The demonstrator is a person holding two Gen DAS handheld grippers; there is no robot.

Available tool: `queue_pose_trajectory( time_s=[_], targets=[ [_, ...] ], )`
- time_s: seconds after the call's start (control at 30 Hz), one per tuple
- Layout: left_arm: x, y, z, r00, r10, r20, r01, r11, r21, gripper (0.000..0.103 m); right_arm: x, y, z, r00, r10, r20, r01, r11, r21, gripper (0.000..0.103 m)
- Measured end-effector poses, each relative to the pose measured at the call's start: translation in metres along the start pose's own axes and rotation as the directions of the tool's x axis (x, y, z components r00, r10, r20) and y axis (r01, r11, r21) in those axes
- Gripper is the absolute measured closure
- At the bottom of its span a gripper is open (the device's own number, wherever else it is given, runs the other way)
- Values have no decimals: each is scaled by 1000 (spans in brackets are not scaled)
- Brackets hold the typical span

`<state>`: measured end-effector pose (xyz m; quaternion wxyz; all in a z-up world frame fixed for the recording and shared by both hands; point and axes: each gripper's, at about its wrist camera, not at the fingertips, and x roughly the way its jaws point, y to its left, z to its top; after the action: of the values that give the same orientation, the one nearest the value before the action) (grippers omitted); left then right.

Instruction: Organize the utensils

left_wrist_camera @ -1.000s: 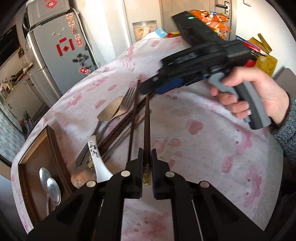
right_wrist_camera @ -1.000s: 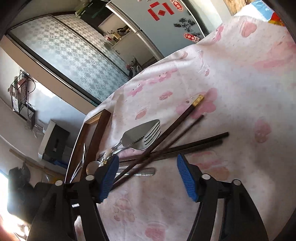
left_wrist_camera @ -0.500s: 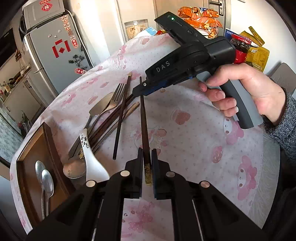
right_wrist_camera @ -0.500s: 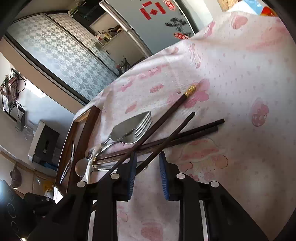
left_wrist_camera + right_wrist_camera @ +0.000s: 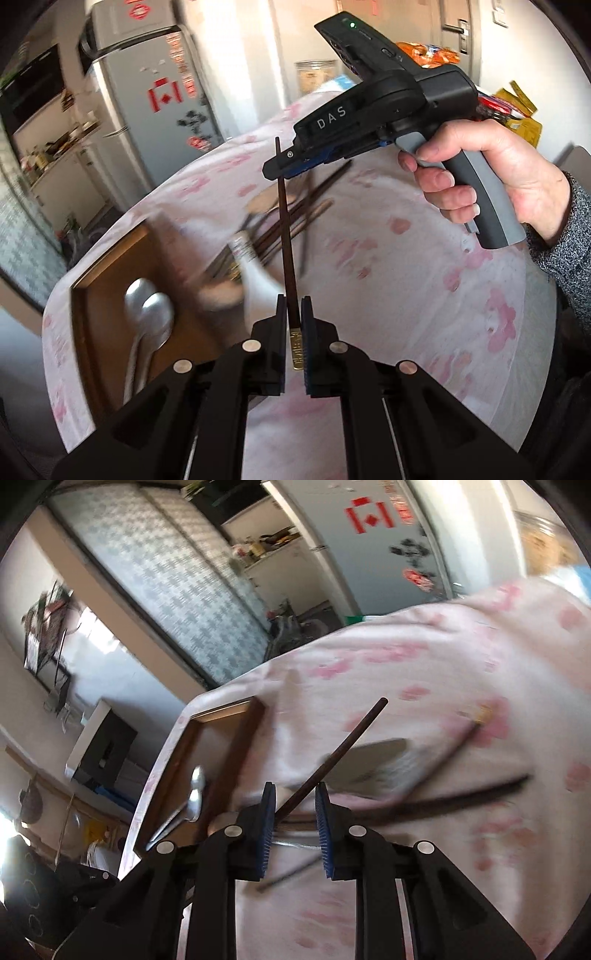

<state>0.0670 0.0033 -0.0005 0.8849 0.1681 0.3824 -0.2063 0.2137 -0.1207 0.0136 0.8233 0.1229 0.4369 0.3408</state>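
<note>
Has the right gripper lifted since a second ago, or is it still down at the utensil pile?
Yes. The right gripper has risen off the tablecloth, carrying a chopstick up from the pile.

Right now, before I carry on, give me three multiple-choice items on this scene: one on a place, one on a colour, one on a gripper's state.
1. Where do the metal spoons lie?
A on the tablecloth
B in the wooden tray
C on the fridge

2. What colour is the near end of the chopstick in the left gripper?
A gold
B red
C white

3. How are the left gripper's jaws?
A wide open
B shut on nothing
C shut on the chopstick

Answers:
1. B, both spoons rest inside the tray.
2. A, a gold cap shows between the jaws.
3. C, the jaws press the chopstick from both sides.
</note>
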Motion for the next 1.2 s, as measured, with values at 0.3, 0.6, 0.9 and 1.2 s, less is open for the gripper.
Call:
queue_pose_trajectory(
  time_s=[0.3,0.6,0.9,1.2],
  targets=[
    [-17,65,-43,995,95,-29,-98,988,-118,95,76,71,15,997,44,-58,-48,996,-75,82],
    [-7,113,-71,987,136,-80,-150,968,-201,96,127,116,22,997,2,-82,-14,989,-146,83],
    [1,128,-78,977,182,-110,-204,946,-252,72,133,129,21,997,-6,-76,-6,986,-165,70],
    [-27,111,-71,979,204,-11,-201,951,-234,32,22,74,14,1000,-12,-8,10,980,-198,53]
  ],
)
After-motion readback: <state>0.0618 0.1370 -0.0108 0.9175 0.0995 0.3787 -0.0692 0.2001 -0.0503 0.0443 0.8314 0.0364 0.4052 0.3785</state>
